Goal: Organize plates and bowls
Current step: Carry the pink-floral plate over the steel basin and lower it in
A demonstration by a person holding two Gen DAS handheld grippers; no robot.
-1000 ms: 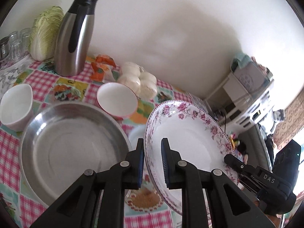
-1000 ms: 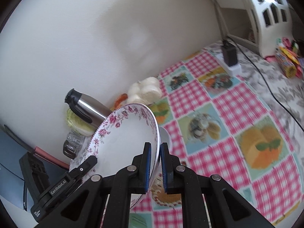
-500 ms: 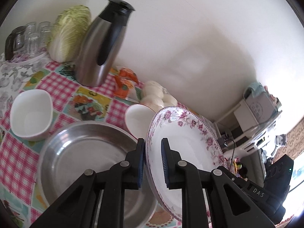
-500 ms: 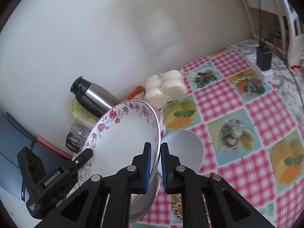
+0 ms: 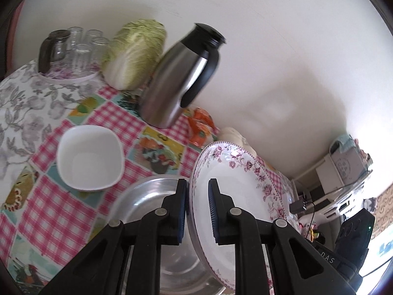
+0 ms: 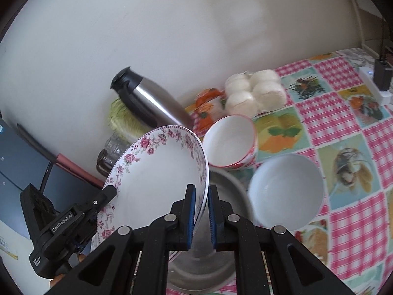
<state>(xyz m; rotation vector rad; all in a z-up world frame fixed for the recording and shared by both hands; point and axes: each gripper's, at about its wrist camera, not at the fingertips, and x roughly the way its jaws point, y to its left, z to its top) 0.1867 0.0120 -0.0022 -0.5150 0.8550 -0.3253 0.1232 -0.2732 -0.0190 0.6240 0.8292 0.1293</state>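
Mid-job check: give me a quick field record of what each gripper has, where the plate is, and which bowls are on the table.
held item: floral plate, tilted, above the steel basin
left gripper: shut on the plate's rim
right gripper: shut on the opposite rim
square white bowl: on the tablecloth, beside the basin
red-trimmed bowl: behind the basin, near the buns
pale round bowl: right of the basin
thermos: by the wall
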